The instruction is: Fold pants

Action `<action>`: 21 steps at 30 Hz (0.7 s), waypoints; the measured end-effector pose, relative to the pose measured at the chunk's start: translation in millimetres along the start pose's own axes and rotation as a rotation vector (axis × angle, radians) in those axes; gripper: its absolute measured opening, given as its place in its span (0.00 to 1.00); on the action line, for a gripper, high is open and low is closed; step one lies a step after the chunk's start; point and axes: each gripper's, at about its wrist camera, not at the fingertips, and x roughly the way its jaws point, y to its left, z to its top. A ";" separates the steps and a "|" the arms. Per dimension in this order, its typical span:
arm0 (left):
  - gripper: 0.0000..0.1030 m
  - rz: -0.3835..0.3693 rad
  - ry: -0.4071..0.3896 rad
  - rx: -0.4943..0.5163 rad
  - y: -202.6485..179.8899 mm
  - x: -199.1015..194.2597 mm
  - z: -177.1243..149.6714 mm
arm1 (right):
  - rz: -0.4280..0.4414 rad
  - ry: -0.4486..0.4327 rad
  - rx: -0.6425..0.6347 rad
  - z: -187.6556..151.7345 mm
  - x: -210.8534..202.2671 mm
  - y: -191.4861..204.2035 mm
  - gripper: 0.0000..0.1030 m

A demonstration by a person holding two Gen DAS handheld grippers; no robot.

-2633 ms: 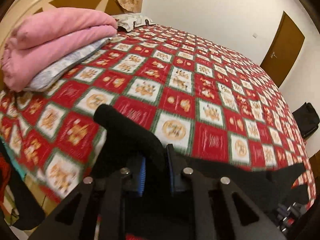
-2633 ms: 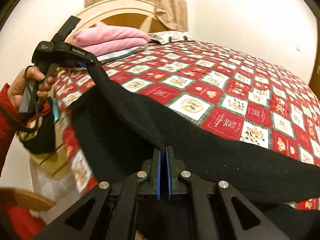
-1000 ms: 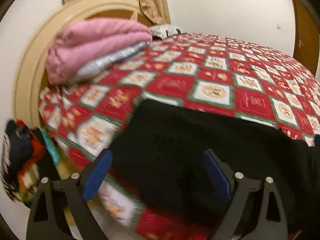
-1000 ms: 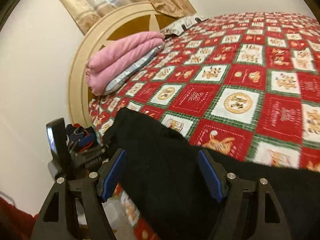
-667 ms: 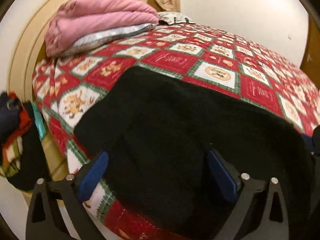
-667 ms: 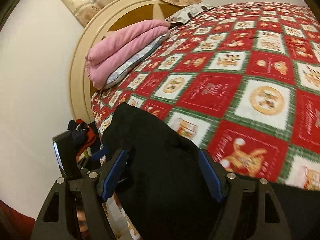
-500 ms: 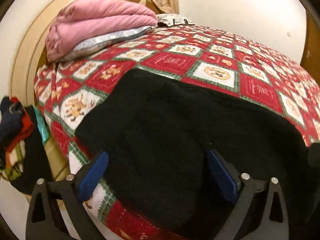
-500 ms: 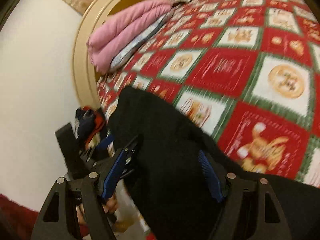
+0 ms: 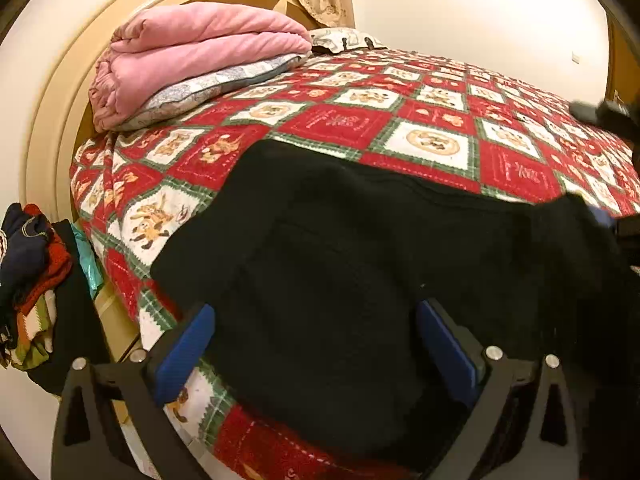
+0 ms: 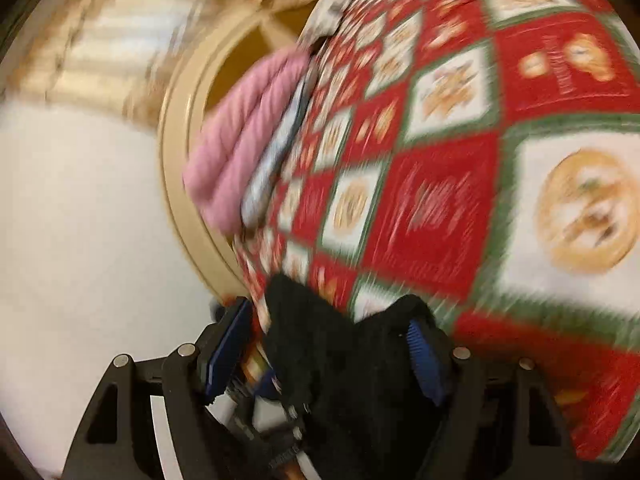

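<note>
The black pants (image 9: 360, 248) lie spread on the near corner of the bed, over the red, white and green quilt (image 9: 432, 120). My left gripper (image 9: 316, 340) is open, its blue pads on either side of the cloth's near part, holding nothing. In the blurred right wrist view my right gripper (image 10: 328, 344) is open, low over a raised edge of the pants (image 10: 344, 360) that sits between its fingers. Part of the right gripper shows at the right edge of the left wrist view (image 9: 612, 220).
A folded pink blanket (image 9: 192, 52) lies on a grey pillow (image 9: 216, 80) by the rounded cream headboard (image 9: 52, 92). A heap of coloured clothes (image 9: 28, 280) hangs left of the bed. A brown door (image 9: 622, 60) is at far right.
Both grippers let go of the pants and opened. The pants now lie on the bed. Over the last half second the right gripper swung sharply and came lower over the pants' edge.
</note>
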 end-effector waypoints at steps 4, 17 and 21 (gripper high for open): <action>1.00 0.017 -0.008 0.031 -3.0 -0.8 0.3 | -0.025 0.015 0.021 -1.7 -2.8 -11.7 0.48; 1.00 -0.001 0.022 0.030 -1.6 0.9 5.0 | -0.549 -0.644 0.092 -98.1 -306.6 -21.9 0.50; 1.00 0.009 0.057 0.017 -1.3 2.0 8.7 | -0.706 -0.857 0.243 -136.0 -420.0 -40.9 0.50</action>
